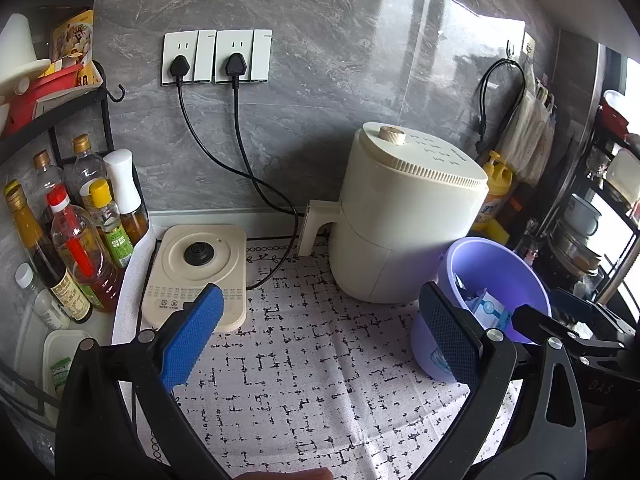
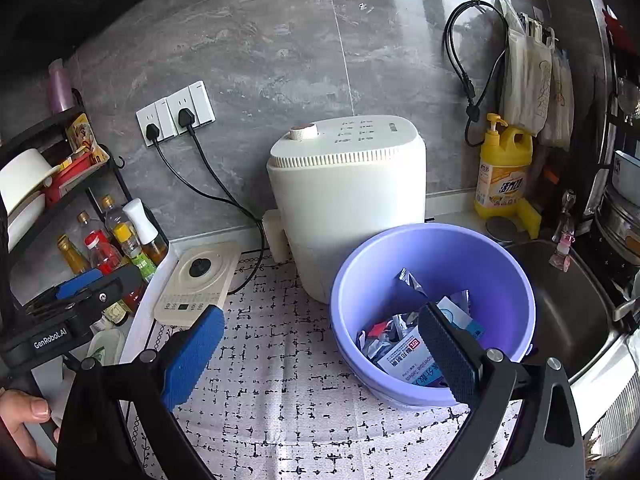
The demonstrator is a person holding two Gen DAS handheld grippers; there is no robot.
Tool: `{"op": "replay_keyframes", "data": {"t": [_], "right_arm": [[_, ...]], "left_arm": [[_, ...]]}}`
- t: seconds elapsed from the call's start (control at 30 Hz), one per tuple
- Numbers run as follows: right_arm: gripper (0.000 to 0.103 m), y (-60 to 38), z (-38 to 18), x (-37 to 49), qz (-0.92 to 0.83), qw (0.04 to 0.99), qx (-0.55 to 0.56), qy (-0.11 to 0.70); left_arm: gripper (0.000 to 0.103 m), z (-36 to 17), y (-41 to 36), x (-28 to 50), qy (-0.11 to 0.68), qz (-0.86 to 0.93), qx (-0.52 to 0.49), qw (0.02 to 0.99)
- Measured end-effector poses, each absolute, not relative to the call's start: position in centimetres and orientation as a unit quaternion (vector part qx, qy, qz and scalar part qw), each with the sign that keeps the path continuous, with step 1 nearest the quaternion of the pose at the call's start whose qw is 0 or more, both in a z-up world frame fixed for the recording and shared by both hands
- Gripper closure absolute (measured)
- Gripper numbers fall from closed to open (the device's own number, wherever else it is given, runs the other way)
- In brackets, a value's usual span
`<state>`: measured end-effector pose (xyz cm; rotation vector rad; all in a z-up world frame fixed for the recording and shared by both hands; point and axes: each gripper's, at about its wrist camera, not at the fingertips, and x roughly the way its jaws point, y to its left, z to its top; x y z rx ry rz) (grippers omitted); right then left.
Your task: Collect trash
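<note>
A purple plastic bin (image 2: 492,256) stands on the patterned mat, in front of the white air fryer. It holds several wrappers and small boxes (image 2: 404,354). The bin also shows in the left wrist view (image 1: 504,268) at the right. My right gripper (image 2: 320,344) is open and empty, its right finger over the bin's near rim. My left gripper (image 1: 324,332) is open and empty above the mat, left of the bin. The left gripper also shows at the left edge of the right wrist view (image 2: 80,292).
A white air fryer (image 2: 348,200) stands behind the bin. A kettle base (image 1: 196,276) and several oil and sauce bottles (image 1: 76,236) are at the left. A steel sink (image 2: 560,304) and a yellow detergent bottle (image 2: 504,168) are at the right. Two cords run from wall sockets (image 1: 216,56).
</note>
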<state>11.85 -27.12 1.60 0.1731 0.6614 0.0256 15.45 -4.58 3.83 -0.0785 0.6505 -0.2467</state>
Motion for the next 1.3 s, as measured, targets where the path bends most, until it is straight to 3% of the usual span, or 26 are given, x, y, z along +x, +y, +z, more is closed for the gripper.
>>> {"op": "replay_keyframes", "data": {"t": [0.6,0.97,1.3], "right_arm": [[0.008,-27.6,1.1,11.9,0.015,0.942,0.078,0.326],[0.008,-22.0,0.8,13.1,0.128,0.934,0.018,0.332],[0.008,-10.9,-9.1,15.0,0.28,0.874,-0.071,0.39]], "left_arm": [[0.006,3.2,-5.4,15.3,0.32,-0.114,-0.033,0.94],[0.006,2.8,1.2,10.8,0.291,-0.012,-0.07,0.954],[0.006,2.8,9.1,2.5,0.252,0.136,-0.098,0.953]]}}
